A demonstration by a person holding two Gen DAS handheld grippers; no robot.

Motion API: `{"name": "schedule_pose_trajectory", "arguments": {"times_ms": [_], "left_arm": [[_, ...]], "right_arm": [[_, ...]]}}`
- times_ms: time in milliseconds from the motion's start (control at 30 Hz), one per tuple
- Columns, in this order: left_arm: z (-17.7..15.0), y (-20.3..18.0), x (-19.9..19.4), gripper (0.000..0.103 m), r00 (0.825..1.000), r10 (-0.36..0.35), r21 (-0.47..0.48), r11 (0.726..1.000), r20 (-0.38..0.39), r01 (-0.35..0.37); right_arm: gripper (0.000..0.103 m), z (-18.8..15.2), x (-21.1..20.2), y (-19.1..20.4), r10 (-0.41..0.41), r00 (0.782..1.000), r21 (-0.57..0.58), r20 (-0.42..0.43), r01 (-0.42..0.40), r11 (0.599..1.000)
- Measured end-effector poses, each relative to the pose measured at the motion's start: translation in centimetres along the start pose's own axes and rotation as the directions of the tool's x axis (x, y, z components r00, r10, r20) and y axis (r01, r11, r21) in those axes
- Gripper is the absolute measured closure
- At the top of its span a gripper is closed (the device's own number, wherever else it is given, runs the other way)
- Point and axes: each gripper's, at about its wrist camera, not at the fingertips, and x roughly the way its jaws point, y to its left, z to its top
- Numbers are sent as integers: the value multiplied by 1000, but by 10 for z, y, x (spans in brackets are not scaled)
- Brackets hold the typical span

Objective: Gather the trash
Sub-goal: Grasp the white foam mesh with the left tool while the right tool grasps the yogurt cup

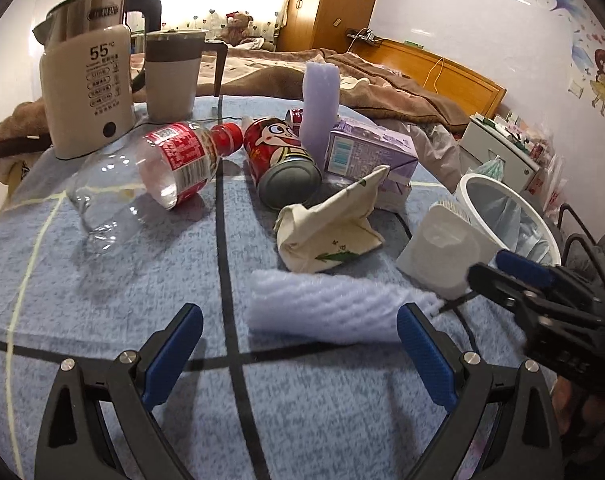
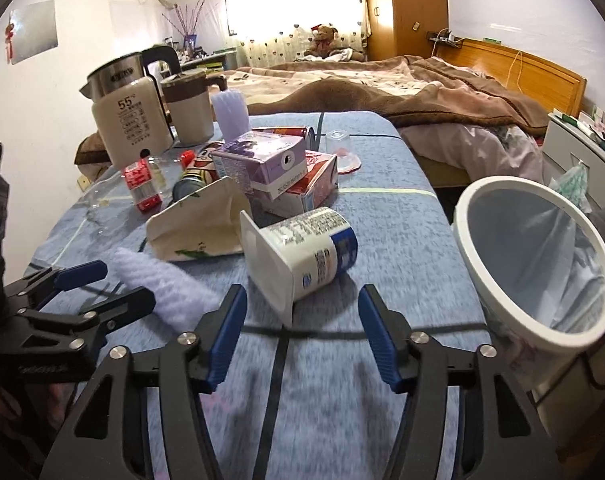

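Trash lies on a blue cloth-covered table [image 1: 102, 280]. My left gripper [image 1: 300, 334] is open, just short of a lavender foam net [image 1: 334, 304], which also shows in the right wrist view [image 2: 162, 284]. My right gripper [image 2: 302, 320] is open, just short of a tipped white yogurt cup [image 2: 302, 252], which also shows in the left wrist view [image 1: 446, 252]. Behind lie a crumpled paper bag [image 1: 330, 228], a red can [image 1: 282, 160], a clear bottle [image 1: 174, 164] and a purple carton [image 1: 366, 152]. A white bin [image 2: 538, 256] stands at the table's right edge.
A kettle [image 1: 86, 88] and a jug [image 1: 174, 72] stand at the table's back left, with an upright foam net [image 1: 320, 104] nearby. A red carton [image 2: 314, 184] and a clear cup [image 2: 338, 140] sit further back. A bed [image 2: 382, 80] lies beyond the table.
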Motion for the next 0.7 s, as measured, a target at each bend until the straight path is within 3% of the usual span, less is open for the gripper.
{"name": "schedule_pose_trajectory", "arguments": {"times_ms": [67, 133, 233, 367, 500, 600, 700], "left_arm": [[3, 2, 4, 5, 1000, -23, -22, 1000, -12, 23], [5, 4, 8, 9, 999, -33, -43, 999, -24, 32], [9, 6, 13, 15, 998, -37, -60, 998, -42, 34], [10, 5, 17, 32, 997, -61, -73, 996, -56, 57], [9, 5, 14, 58, 996, -72, -76, 995, -53, 68], [6, 6, 5, 70, 997, -75, -70, 995, -31, 73], [4, 4, -5, 73, 996, -84, -65, 994, -16, 82]], "right_arm": [[66, 2, 6, -1, -7, 1000, 6, -10, 8, 1000], [72, 3, 10, -4, -12, 1000, 15, -16, 13, 1000], [94, 2, 9, -8, -22, 1000, 27, -8, 23, 999], [95, 1, 6, -16, -12, 1000, 57, 3, 12, 998], [95, 0, 1, -22, -6, 1000, 75, 11, 5, 997], [95, -3, -7, -24, -4, 1000, 79, 25, 2, 997], [95, -6, -14, -27, -2, 1000, 88, 30, -1, 996]]}}
